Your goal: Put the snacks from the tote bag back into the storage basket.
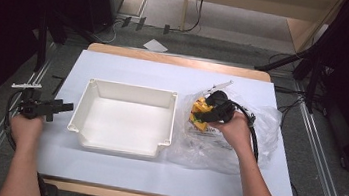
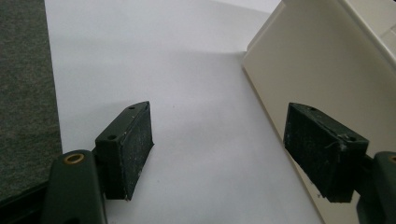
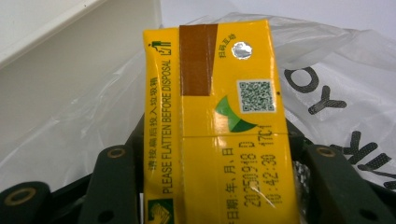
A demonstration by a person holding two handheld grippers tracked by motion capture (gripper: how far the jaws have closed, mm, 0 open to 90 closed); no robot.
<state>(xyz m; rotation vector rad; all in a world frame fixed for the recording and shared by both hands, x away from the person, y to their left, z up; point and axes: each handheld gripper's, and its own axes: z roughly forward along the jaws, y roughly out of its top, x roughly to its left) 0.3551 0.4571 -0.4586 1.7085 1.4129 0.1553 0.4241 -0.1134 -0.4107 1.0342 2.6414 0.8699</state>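
At the table's left edge the left gripper [image 1: 66, 107] hangs with its jaws spread wide and bare, just beside the white bin [image 1: 125, 117]. To the bin's right, the right gripper [image 1: 200, 112] clamps a yellow drink carton [image 3: 219, 126] over the clear plastic bag [image 1: 259, 133]. The carton's long axis runs straight out between the jaws, its brown-taped, QR-coded end pointing away from the gripper.

White table [image 1: 118, 171]: tray [image 1: 121, 144], plastic bag [image 1: 265, 124]

yellow drink carton [image 3: 219, 126] clamped endwise, above clear plastic bag [image 3: 336, 88].
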